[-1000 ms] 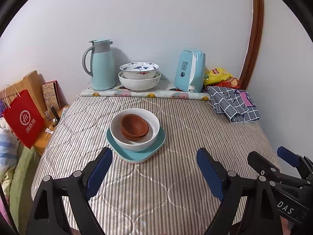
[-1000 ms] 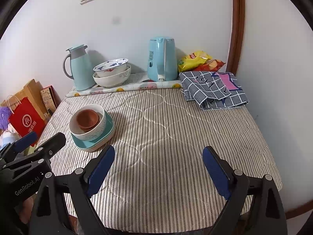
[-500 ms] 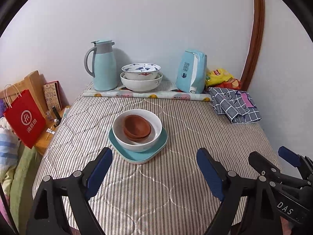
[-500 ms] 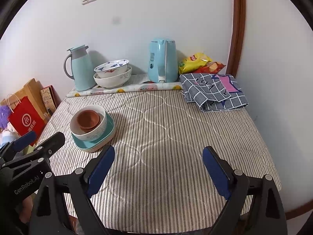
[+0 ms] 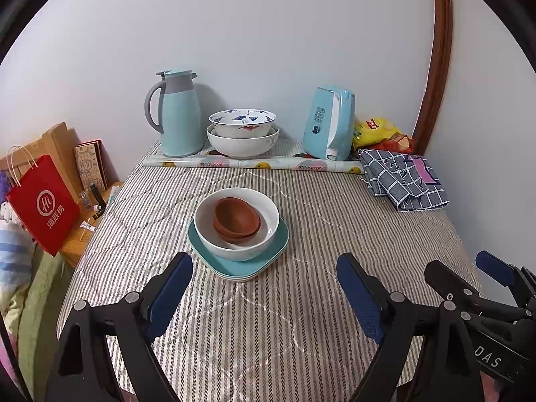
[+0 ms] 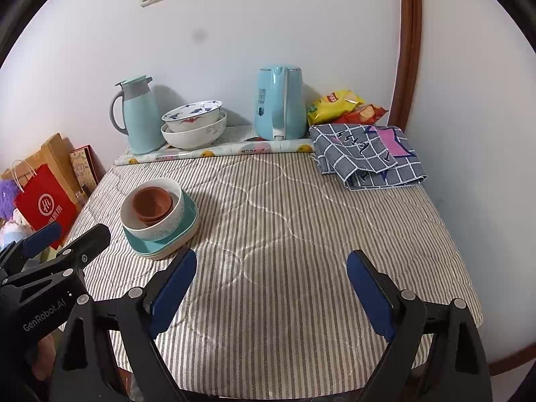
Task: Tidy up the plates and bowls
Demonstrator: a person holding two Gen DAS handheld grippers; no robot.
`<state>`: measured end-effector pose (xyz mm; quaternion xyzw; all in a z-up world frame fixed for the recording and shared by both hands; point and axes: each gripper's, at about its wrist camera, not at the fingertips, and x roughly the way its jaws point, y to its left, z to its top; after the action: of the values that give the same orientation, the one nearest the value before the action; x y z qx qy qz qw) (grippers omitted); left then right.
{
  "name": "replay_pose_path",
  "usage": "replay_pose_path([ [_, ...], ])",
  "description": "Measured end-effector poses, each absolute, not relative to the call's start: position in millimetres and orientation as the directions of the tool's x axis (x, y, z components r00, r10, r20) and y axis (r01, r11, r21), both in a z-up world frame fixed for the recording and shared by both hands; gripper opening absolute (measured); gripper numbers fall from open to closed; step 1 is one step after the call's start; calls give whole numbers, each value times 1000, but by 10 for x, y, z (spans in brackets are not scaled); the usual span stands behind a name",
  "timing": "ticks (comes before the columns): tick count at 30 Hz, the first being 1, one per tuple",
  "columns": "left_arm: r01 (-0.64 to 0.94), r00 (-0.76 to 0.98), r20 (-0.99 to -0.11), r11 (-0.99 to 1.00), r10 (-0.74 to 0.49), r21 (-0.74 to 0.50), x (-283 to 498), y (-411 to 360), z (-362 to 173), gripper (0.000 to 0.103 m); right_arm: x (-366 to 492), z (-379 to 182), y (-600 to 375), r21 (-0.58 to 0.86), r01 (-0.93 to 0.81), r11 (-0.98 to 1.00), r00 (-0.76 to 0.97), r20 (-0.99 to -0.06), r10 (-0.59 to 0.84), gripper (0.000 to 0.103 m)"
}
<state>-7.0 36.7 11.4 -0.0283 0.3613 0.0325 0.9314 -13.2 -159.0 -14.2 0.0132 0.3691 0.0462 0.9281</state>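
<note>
While both the left gripper (image 5: 264,288) and the right gripper (image 6: 271,288) stand wide apart and hold nothing, two brown bowls (image 5: 236,218) sit in one white bowl (image 5: 241,249) on stacked teal plates (image 5: 248,268); two more bowls (image 5: 243,134) are nested at the table's (image 5: 301,335) far edge.

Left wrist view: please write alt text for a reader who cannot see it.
Open left tongs hover before brown bowls nested in a white bowl on stacked teal plates, on a striped table.
</note>
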Motion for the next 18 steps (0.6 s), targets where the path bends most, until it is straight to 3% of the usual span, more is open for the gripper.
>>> replay_pose_path([
  [18,-78,735,-678,996,33,-35,-50,376,106,88,-139,-151,-1589,64,-76,995,723,-683,99,90],
])
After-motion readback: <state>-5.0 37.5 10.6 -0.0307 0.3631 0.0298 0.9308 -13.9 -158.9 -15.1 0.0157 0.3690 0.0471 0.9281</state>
